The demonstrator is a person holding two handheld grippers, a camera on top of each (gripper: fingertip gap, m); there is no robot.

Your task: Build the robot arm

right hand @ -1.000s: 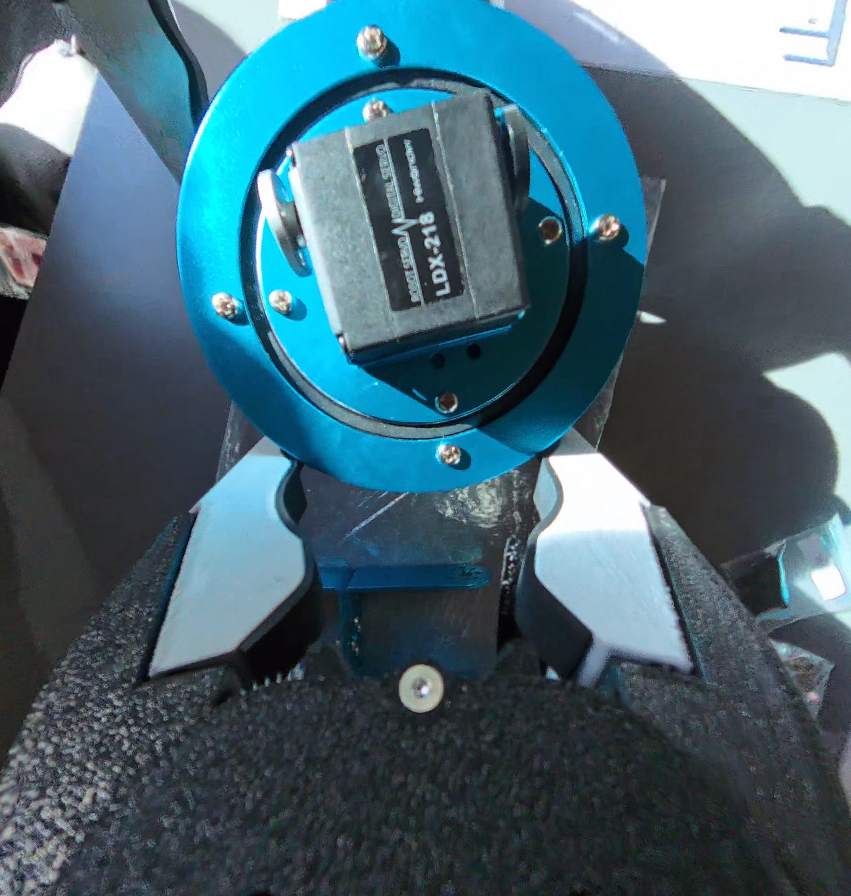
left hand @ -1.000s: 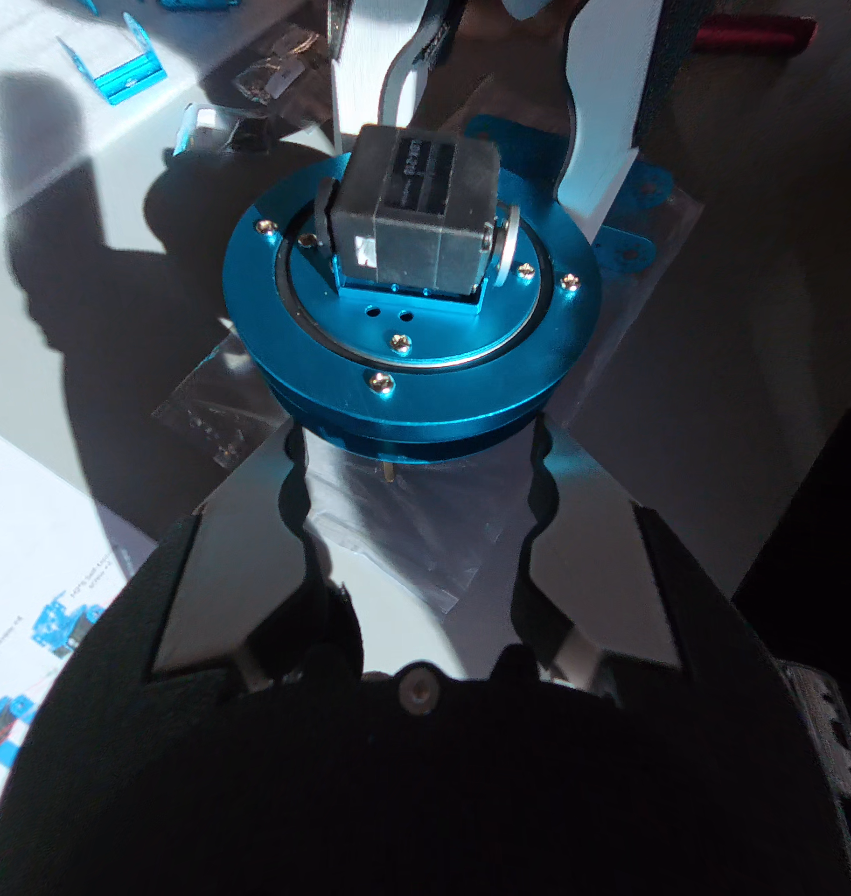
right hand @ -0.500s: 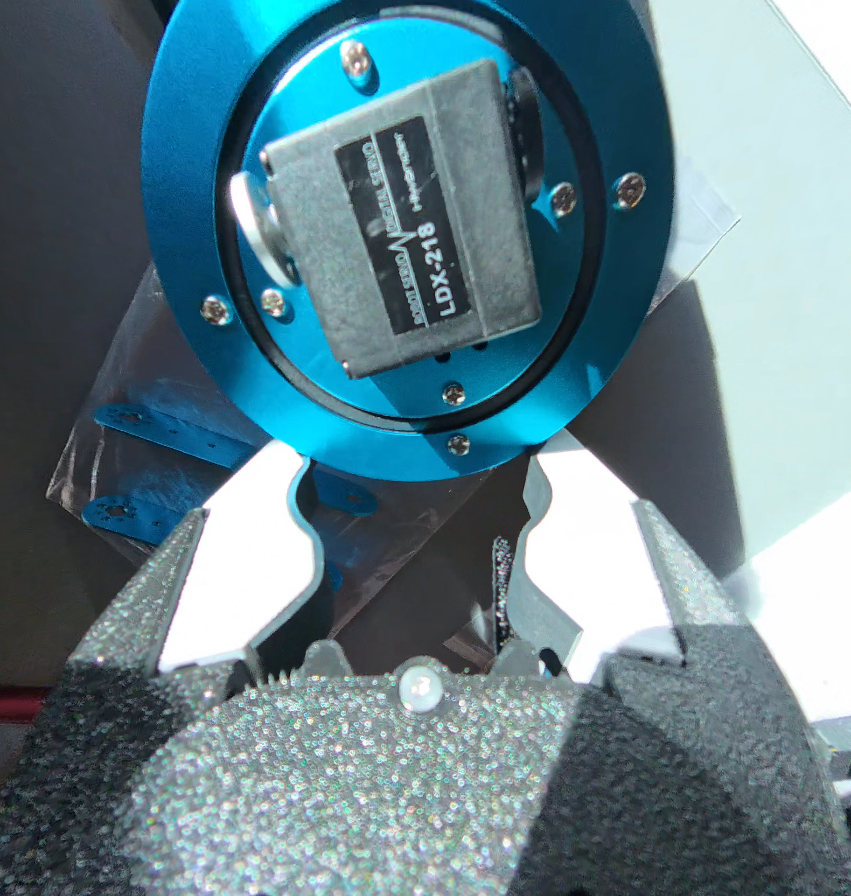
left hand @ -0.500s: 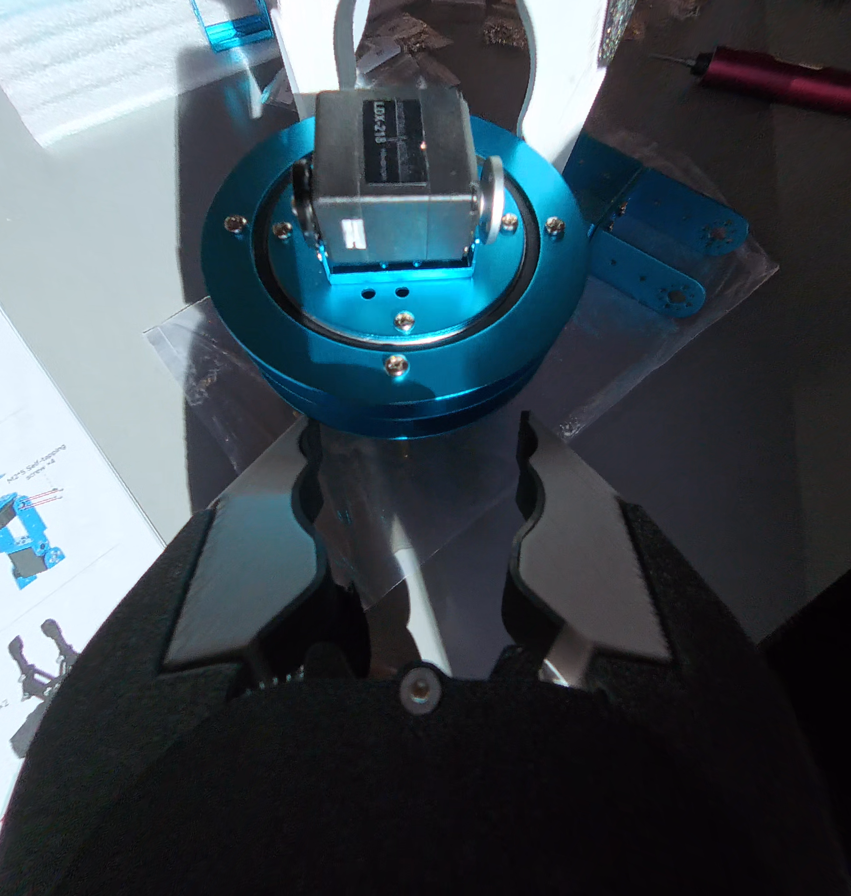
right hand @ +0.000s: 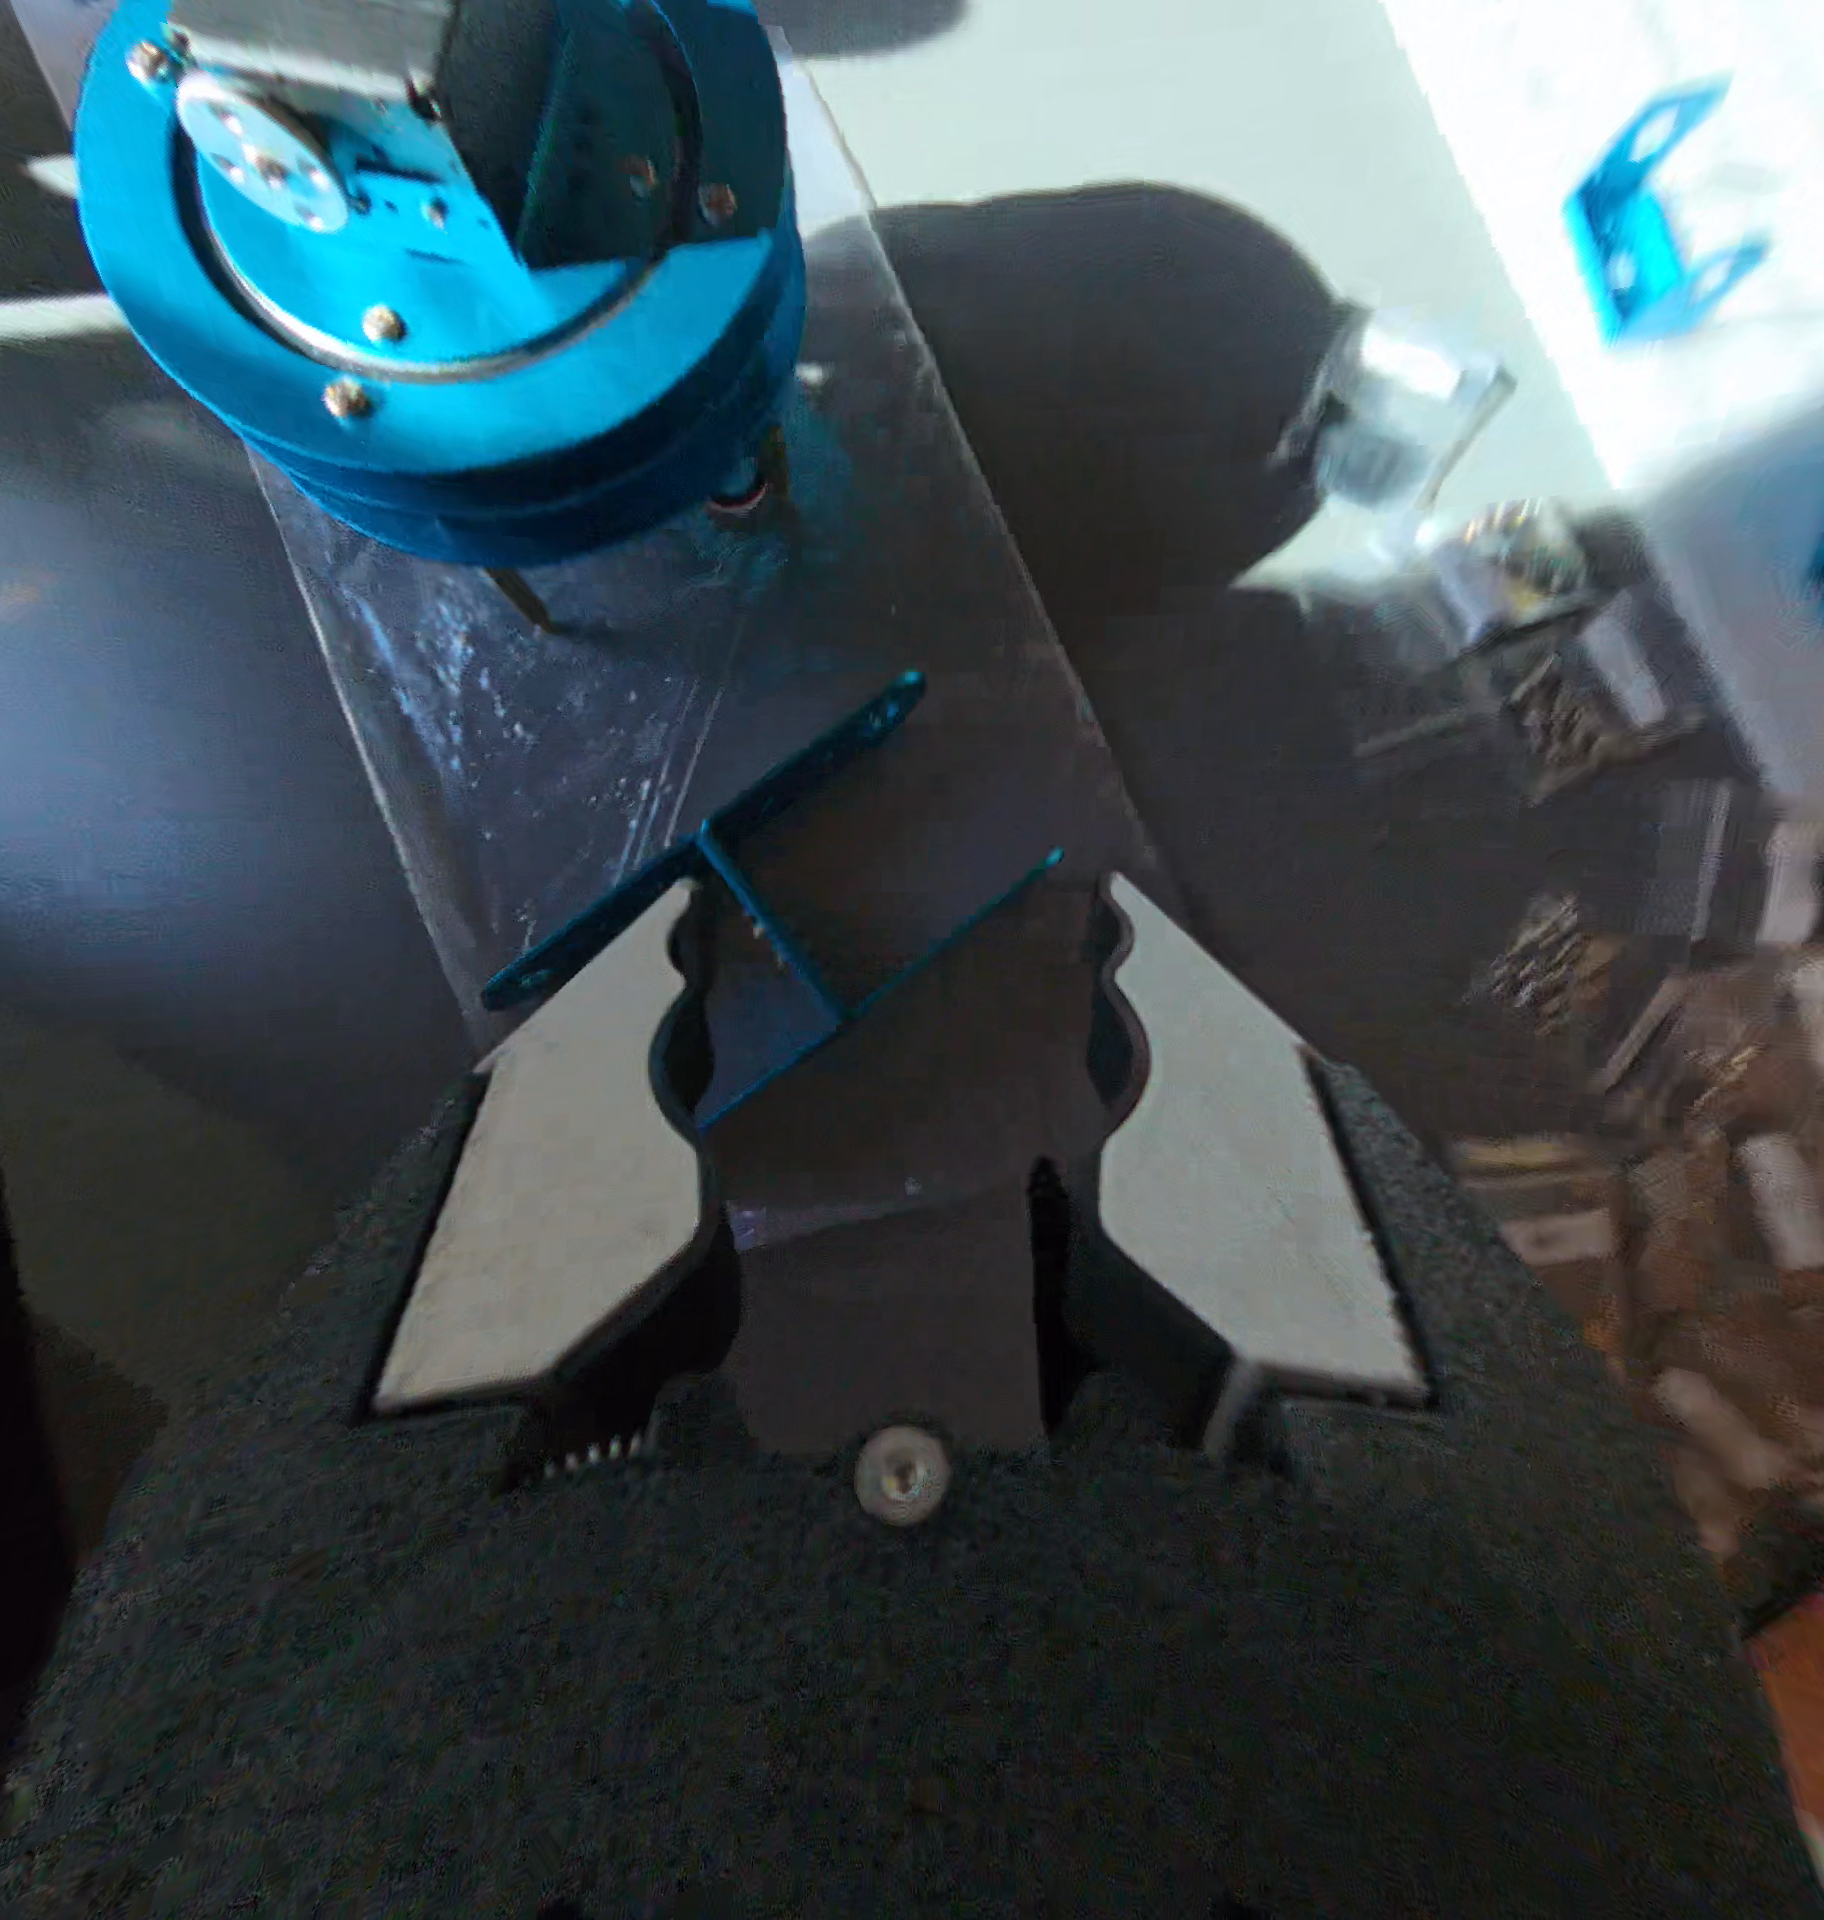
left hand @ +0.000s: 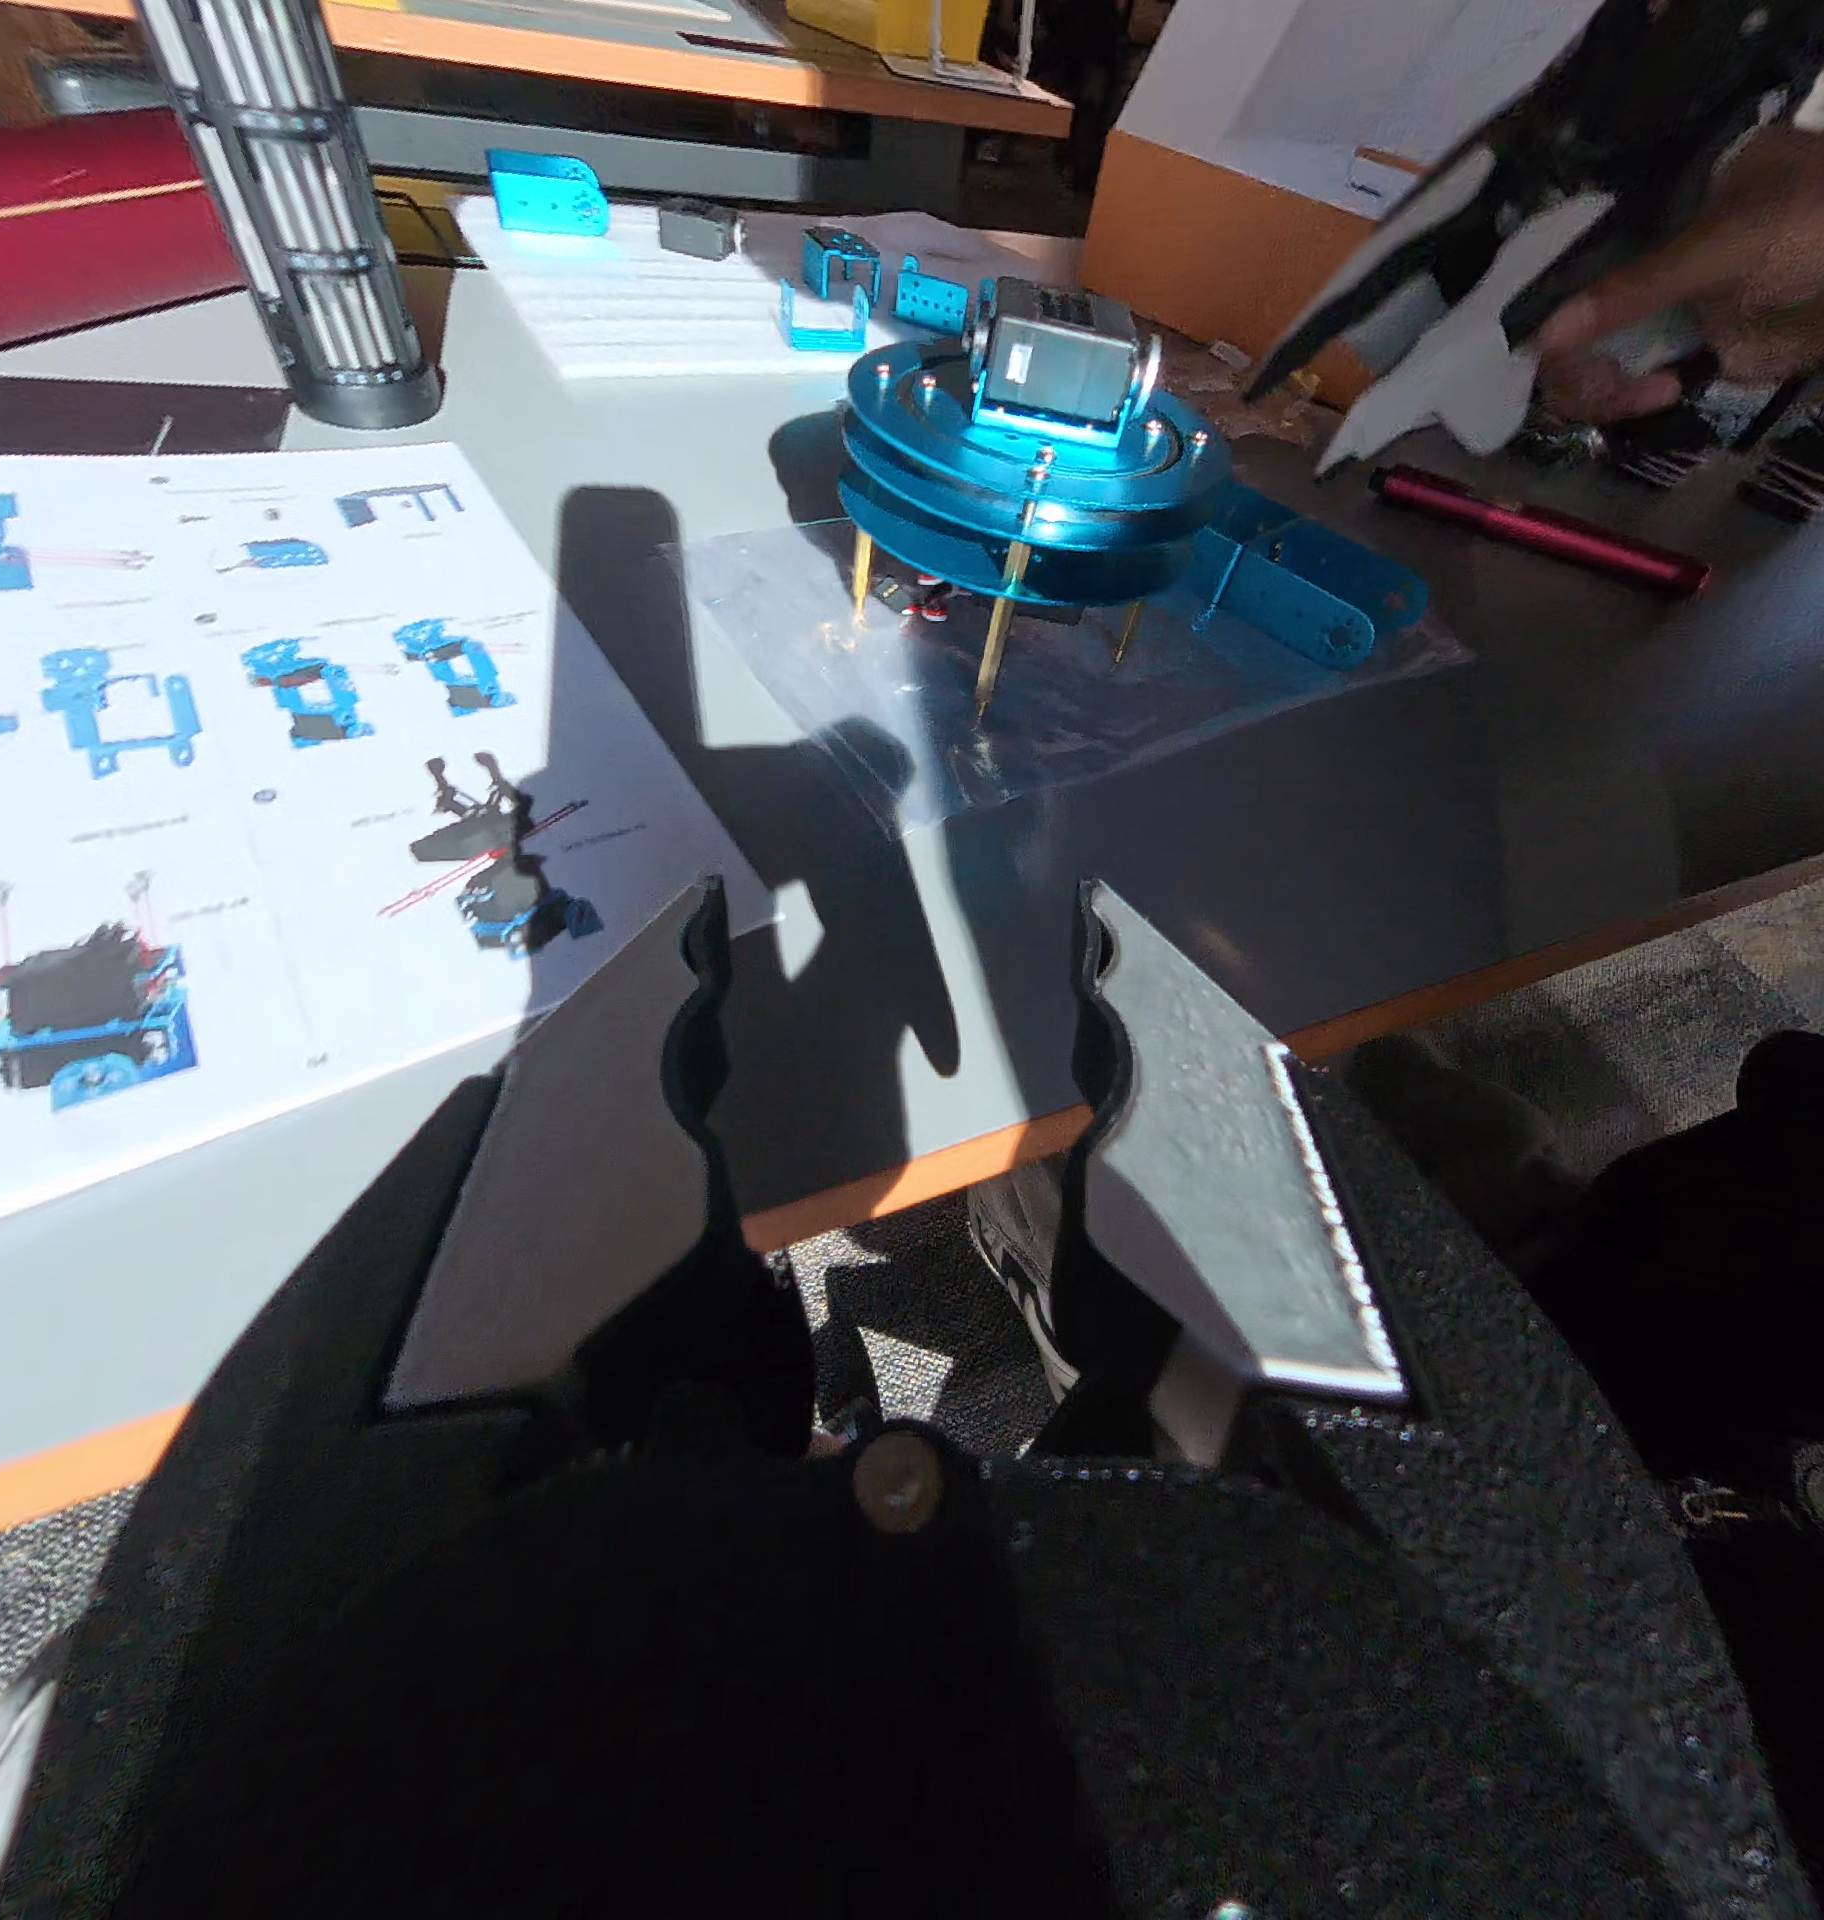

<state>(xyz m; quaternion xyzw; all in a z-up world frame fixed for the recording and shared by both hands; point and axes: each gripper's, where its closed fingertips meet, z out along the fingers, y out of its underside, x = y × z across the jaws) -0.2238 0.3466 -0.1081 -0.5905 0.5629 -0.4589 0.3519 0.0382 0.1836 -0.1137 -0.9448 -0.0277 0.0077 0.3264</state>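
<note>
Both claws gape empty; only left view shows the instruction sheet (left hand: 264, 748).

Hard sunlight across the table (left hand: 575, 436), blowing the white instruction sheet (left hand: 212, 748) nearly out, and the left gripper (left hand: 892, 925) throws a crisp black shadow over it. Its own fingers sit mostly in shade. Right wrist view is smeared with motion blur, worst along the right edge; glare whitens the top right corner. Wide-angle bending at the edges.
</note>
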